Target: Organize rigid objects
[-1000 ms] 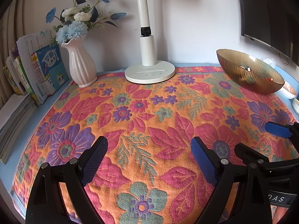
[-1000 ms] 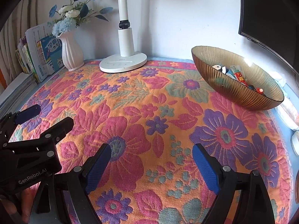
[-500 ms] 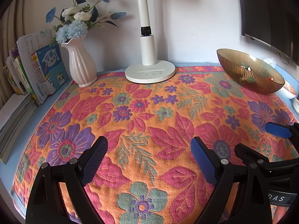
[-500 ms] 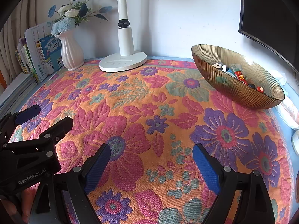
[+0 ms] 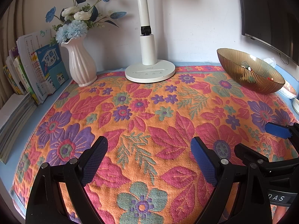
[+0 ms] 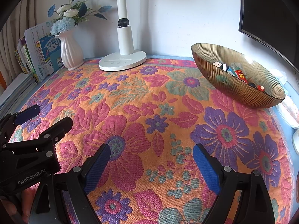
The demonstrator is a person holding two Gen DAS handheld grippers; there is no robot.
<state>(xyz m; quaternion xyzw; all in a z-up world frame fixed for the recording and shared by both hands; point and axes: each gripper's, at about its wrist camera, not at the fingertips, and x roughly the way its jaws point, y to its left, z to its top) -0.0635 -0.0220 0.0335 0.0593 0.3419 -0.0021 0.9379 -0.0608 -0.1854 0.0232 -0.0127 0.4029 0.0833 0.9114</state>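
A ribbed amber glass bowl [image 6: 231,89] stands at the back right of the floral cloth and holds several small rigid items [image 6: 240,74]. It also shows in the left wrist view [image 5: 248,78]. My left gripper [image 5: 148,160] is open and empty, low over the cloth near the front. My right gripper [image 6: 151,166] is open and empty beside it, to the right. Each gripper shows at the edge of the other's view: the right one [image 5: 261,145], the left one [image 6: 43,123].
A white desk lamp base [image 5: 149,72] stands at the back centre. A white vase [image 5: 80,67] with blue flowers stands back left, books [image 5: 37,71] beside it. A dark monitor [image 6: 271,15] hangs at the right. The floral cloth [image 5: 149,112] covers the table.
The right gripper has drawn back slightly, so the bowl sits a little farther off. The left gripper has hardly moved. Both stay open.
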